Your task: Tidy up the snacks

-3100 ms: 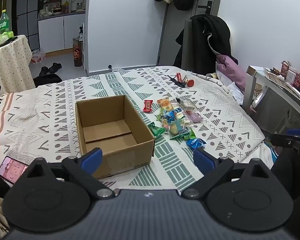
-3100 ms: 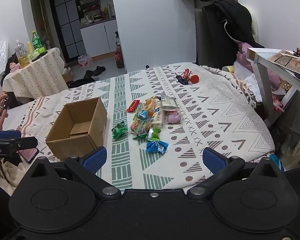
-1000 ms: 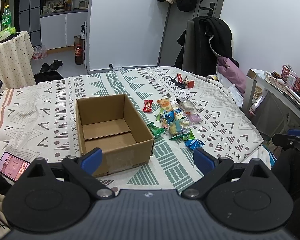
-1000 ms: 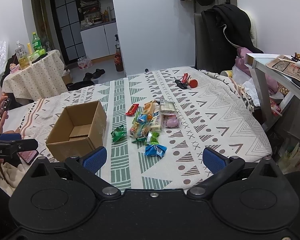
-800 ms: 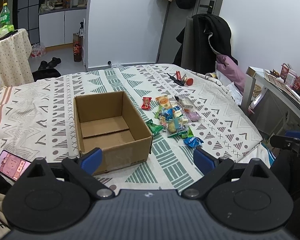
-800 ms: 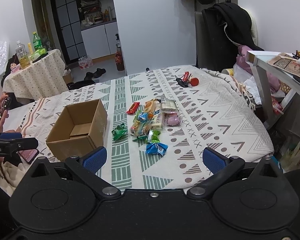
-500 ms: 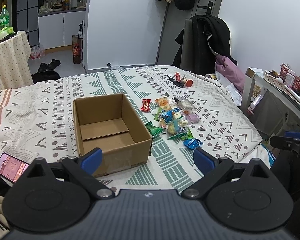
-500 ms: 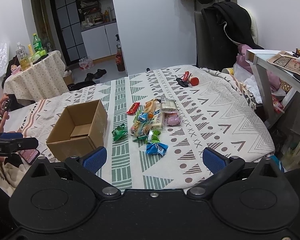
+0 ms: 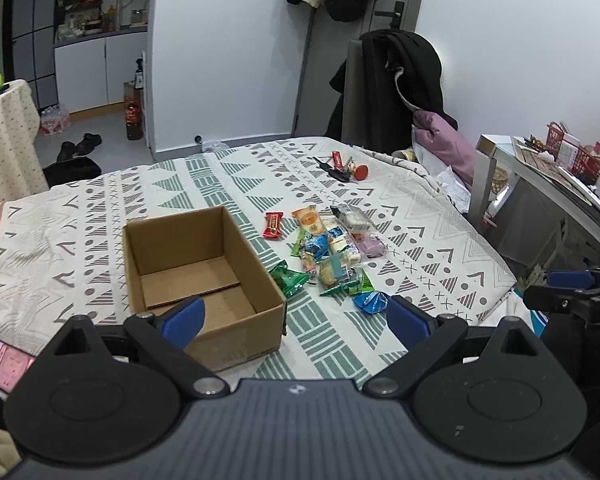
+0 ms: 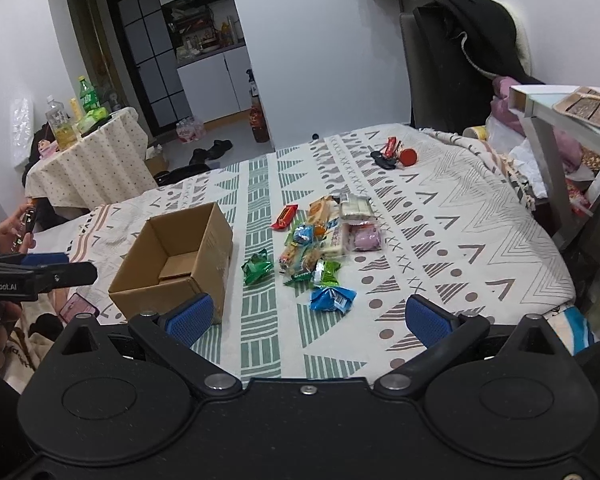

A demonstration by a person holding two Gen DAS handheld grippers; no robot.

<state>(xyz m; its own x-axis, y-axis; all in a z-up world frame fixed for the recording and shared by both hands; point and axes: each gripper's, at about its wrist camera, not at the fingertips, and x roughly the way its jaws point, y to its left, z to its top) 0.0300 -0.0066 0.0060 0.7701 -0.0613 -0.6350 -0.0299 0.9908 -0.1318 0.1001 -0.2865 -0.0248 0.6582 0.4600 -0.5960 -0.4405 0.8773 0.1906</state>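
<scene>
An open, empty cardboard box [image 9: 196,272] [image 10: 172,264] sits on the patterned bedspread [image 9: 420,236]. To its right lies a heap of wrapped snacks [image 9: 328,252] [image 10: 324,240]: a red bar [image 9: 273,225], a green packet [image 9: 290,280] [image 10: 257,267] nearest the box, a blue packet [image 9: 370,302] [image 10: 332,298] nearest me. My left gripper [image 9: 294,320] is open, held above the bed's near edge in front of the box. My right gripper [image 10: 308,316] is open too, short of the blue packet. Neither holds anything.
Keys and a red tag [image 9: 346,168] lie farther back on the bed. A phone [image 9: 4,364] rests at the near left edge; a hand with another phone [image 10: 22,226] is at left. A chair with a black coat [image 9: 396,92] stands behind, a desk [image 9: 548,176] at right.
Both views have shifted slightly; the left gripper has drifted a little closer to the box. Both grippers stay open and the snacks and box have not moved.
</scene>
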